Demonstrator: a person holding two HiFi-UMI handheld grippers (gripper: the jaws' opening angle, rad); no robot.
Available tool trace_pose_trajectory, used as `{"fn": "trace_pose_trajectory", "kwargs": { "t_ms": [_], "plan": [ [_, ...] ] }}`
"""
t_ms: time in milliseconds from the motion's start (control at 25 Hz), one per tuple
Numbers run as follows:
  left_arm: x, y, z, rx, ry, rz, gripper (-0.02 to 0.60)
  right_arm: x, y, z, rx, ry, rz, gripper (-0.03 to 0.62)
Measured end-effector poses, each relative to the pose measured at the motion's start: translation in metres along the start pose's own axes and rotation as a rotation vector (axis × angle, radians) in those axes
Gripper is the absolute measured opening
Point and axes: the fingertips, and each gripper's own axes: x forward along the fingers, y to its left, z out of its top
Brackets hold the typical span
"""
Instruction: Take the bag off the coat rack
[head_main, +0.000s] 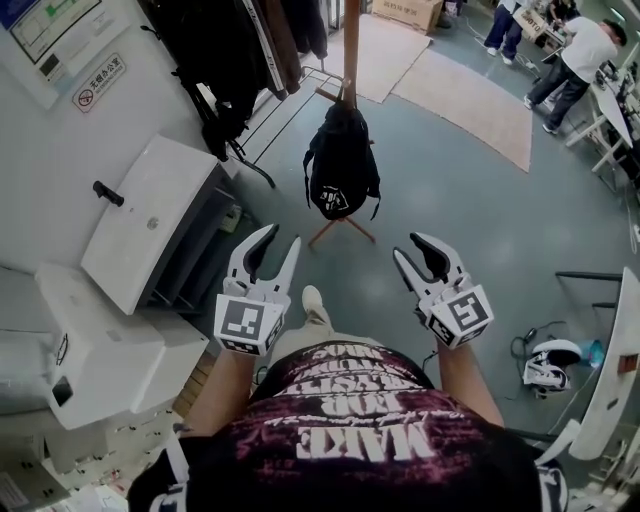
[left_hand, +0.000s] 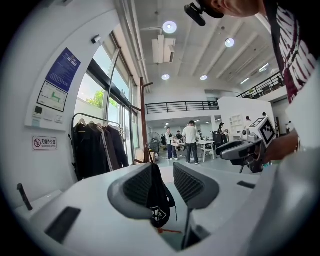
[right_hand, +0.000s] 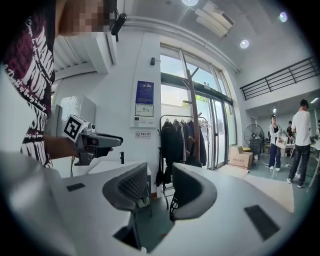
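Observation:
A black backpack (head_main: 340, 165) with a white round logo hangs from a wooden coat rack (head_main: 351, 50) a few steps ahead of me. Both grippers are held up at waist height, well short of it. My left gripper (head_main: 283, 238) is open and empty. My right gripper (head_main: 408, 247) is open and empty too. In the left gripper view the backpack (left_hand: 159, 197) shows far off, framed in the gap of the left gripper (left_hand: 167, 175). In the right gripper view the coat rack (right_hand: 192, 115) stands beyond the right gripper (right_hand: 160, 182), and its right jaw hides most of the bag.
White cabinets (head_main: 150, 220) stand close on my left. A clothes rail with dark coats (head_main: 230, 50) is left of the rack. Flat cardboard sheets (head_main: 470, 100) lie on the floor beyond. People (head_main: 580, 60) stand at tables far right. A headset (head_main: 550, 360) lies on the floor at right.

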Motion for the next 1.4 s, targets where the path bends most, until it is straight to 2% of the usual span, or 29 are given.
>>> {"fn": "trace_pose_trajectory", "kwargs": {
  "t_ms": [480,1400],
  "plan": [
    [0.039,0.046,-0.003,-0.019,0.027,-0.001,0.14,0.065,-0.023,0.005,0.028,0.002,0.03,0.161],
    [0.159,0.107,-0.006,-0.039,0.029,-0.129,0.14,0.145,-0.094,0.013,0.043,0.05,-0.076,0.161]
  ]
}}
